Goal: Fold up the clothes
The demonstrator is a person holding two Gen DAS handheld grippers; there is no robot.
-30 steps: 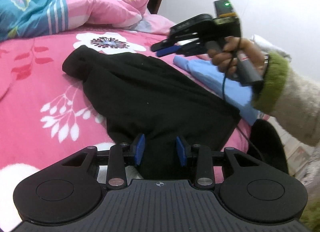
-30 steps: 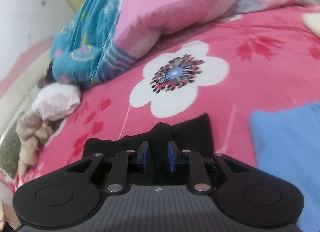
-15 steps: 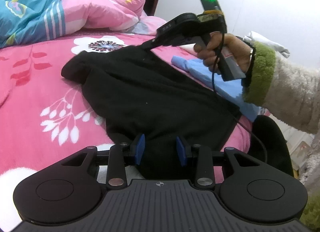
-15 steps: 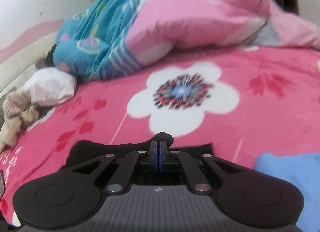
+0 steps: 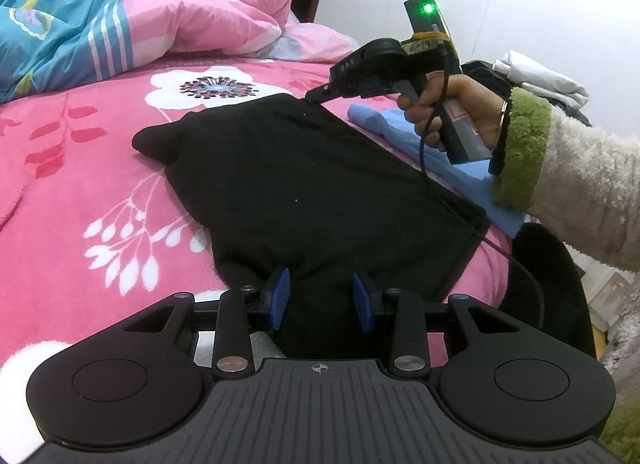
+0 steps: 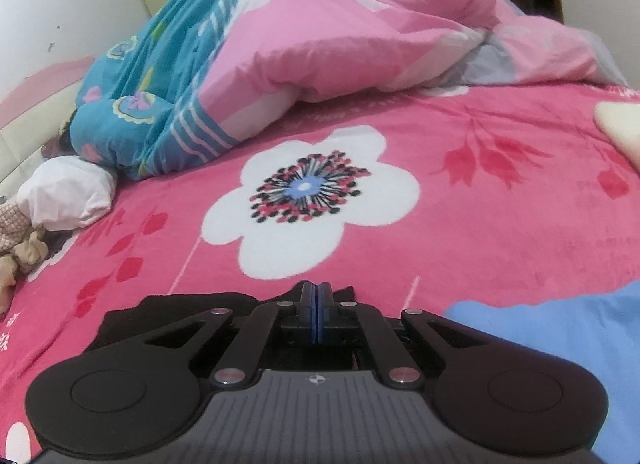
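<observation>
A black garment (image 5: pixel 312 192) lies spread on the pink flowered blanket (image 5: pixel 80 192). My left gripper (image 5: pixel 320 300) is at its near edge. Its blue pads stand partly apart, black cloth fills the gap, and they hold it. A hand (image 5: pixel 452 104) in a fluffy sleeve carries my right gripper (image 5: pixel 316 98), whose tip pinches the garment's far edge. In the right wrist view the right gripper (image 6: pixel 318 304) has its pads pressed together, with the black garment (image 6: pixel 180 304) bunched around and under them. The cloth looks stretched flat between the two grippers.
A light blue garment (image 5: pixel 460 180) lies to the right of the black one, also visible as the blue garment (image 6: pixel 560 328). A pink and blue quilt (image 6: pixel 320 44) is heaped at the far side. A white bundle (image 6: pixel 68 196) sits far left. A dark rounded object (image 5: pixel 552 264) is off the bed's right edge.
The right gripper came down from above the bed onto the black garment's far edge and its jaws shut there. The garment now lies flatter and tauter. The left gripper stayed put.
</observation>
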